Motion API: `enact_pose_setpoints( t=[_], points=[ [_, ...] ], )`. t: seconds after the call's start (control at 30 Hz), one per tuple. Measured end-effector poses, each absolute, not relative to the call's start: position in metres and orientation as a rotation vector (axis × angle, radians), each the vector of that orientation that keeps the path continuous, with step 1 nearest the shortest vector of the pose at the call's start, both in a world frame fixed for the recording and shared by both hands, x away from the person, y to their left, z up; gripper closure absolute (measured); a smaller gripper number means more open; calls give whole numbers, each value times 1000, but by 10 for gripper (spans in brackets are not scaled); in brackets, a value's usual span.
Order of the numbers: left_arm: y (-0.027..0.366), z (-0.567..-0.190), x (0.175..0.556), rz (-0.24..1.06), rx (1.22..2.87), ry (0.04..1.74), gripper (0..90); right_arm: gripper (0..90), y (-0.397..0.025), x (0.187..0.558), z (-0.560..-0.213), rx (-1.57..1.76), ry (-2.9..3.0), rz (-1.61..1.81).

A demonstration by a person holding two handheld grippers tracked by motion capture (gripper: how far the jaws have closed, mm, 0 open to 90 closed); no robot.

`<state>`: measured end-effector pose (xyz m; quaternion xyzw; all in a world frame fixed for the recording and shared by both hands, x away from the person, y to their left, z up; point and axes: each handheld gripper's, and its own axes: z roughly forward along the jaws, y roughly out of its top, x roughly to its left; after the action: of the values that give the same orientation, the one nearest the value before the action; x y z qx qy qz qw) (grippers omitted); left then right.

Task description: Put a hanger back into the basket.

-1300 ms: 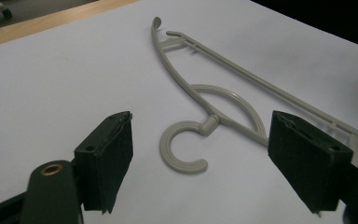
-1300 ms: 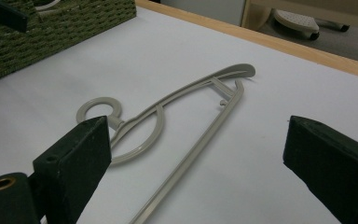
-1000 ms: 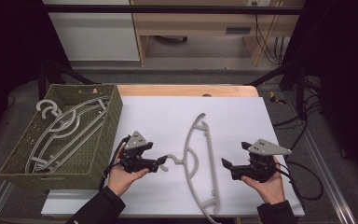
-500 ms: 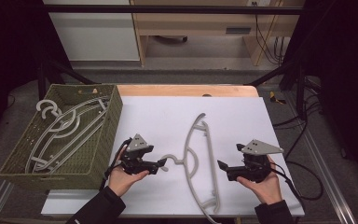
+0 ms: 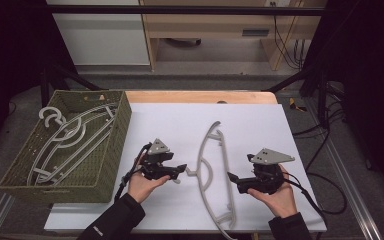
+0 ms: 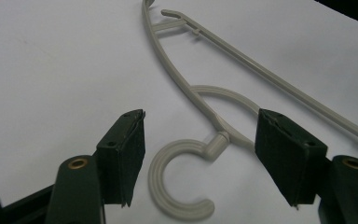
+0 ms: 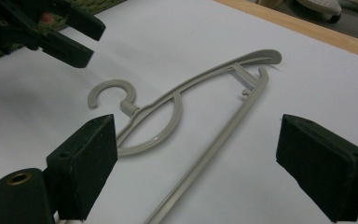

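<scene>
A grey plastic coat hanger point(image 5: 215, 172) lies flat on the white sheet point(image 5: 180, 125) covering the counter, between two hand-held tools, its hook pointing toward 9 o'clock. In the high view the left tool point(image 5: 179, 171) sits just at the hook, at about 7 o'clock on the sheet, jaws spread apart and empty; the black body and the hand beneath it hide how close the tips come to the hook. The left gripper view settles part of that: the hook point(image 6: 182, 179) rests between the two open pads, apart from both, though the hanger's far ends run off the top and right edges. The right tool point(image 5: 233, 180) waits at about 5 o'clock, just beside the hanger's straight bar, jaws wide and holding nothing. Its own view shows the hanger point(image 7: 200, 107) ahead between the pads, the lower end of the bar cut off at the bottom edge, and the left tool point(image 7: 81, 39) at 11 o'clock. At 9 o'clock a green woven basket point(image 5: 112, 150) holds more grey hangers point(image 5: 65, 140), overlapping so their number cannot be made out.
</scene>
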<state>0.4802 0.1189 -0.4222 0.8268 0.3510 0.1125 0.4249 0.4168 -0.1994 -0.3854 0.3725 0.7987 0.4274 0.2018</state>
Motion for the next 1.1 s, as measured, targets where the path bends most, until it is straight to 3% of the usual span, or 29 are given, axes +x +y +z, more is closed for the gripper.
enact_pose_setpoints(
  t=[0.7,1.1],
  points=[
    [62,-449,512,265,2157,956,412,95,-221,414,-381,1094,2132,1251],
    [48,-463,522,252,2196,1038,516,93,-226,414,-380,1099,2125,1254]
  ],
)
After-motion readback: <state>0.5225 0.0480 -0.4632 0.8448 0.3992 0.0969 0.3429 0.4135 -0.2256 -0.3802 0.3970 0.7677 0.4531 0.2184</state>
